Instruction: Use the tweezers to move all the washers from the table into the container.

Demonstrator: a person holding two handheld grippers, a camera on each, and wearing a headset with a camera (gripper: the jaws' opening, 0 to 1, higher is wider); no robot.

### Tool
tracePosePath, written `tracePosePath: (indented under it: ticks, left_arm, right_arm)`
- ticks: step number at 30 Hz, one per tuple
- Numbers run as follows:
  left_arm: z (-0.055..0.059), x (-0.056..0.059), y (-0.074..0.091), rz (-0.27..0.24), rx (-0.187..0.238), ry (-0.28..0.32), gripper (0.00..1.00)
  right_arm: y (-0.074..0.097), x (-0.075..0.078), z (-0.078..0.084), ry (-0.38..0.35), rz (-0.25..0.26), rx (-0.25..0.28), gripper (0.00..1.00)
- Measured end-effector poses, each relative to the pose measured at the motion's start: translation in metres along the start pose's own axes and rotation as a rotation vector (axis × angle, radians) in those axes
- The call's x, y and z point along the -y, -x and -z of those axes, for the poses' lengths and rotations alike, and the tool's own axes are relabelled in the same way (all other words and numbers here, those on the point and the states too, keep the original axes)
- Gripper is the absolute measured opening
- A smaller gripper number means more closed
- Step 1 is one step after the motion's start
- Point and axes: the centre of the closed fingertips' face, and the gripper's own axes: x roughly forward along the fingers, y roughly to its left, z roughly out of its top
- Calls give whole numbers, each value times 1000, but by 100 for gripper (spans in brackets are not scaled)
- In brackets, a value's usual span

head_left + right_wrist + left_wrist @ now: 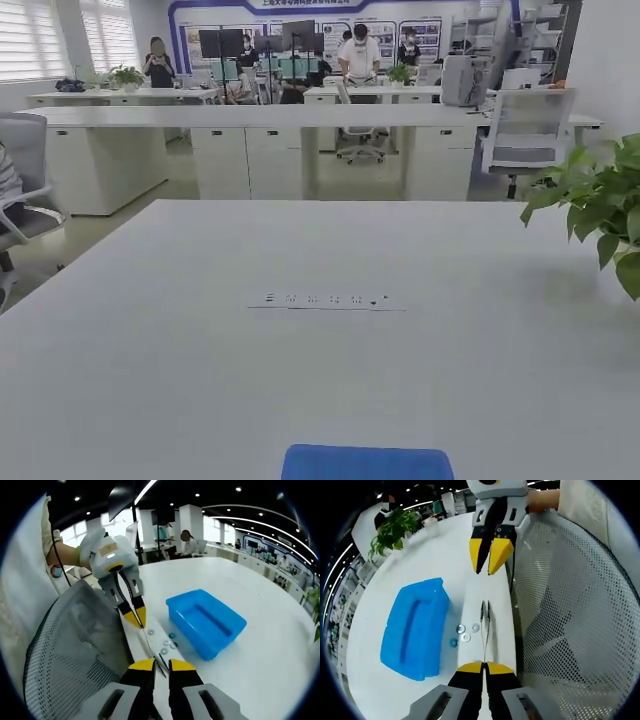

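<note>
Tweezers (484, 630) gripped, washers (465, 637) on the table (445, 555)
The left gripper (484, 668) clamps the tweezers' handle end; the right gripper (162, 666) seems slightly parted, empty. The washers lie just beside the blue container (415, 627).

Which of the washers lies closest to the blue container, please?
The bluish washer beside the container; the three silvery washers lie nearer the tweezers.

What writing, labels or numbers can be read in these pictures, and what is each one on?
No text can be read.
Strip on the table: a row of characters, blurred.
Banner at the far end: too small.
Posters below it: too small.
Tan label on the left gripper: blurred.
</note>
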Motion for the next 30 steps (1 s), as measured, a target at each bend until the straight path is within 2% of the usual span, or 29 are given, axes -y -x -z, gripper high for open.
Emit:
tracePosePath:
  ticks: [4, 9, 15, 18, 24, 30]
  left_arm:
    - [-11, 0, 13, -12, 39, 25, 0]
    - [-31, 3, 30, -22, 98, 31, 0]
    - [-50, 9, 38, -7, 148, 44, 0]
    - [-62, 11, 42, 5, 187, 57, 0]
    - [-74, 11, 42, 4, 195, 32, 0]
    - [-84, 12, 41, 15, 202, 1, 0]
  right_arm:
    - [-4, -4, 2, 20, -20, -14, 9]
    - [-12, -10, 4, 56, -48, -39, 10]
    - [-18, -15, 5, 101, -70, -59, 12]
    - [-23, -17, 7, 135, -82, -88, 14]
    - [-33, -24, 8, 168, -119, -107, 14]
    - [-38, -24, 14, 196, -129, -140, 14]
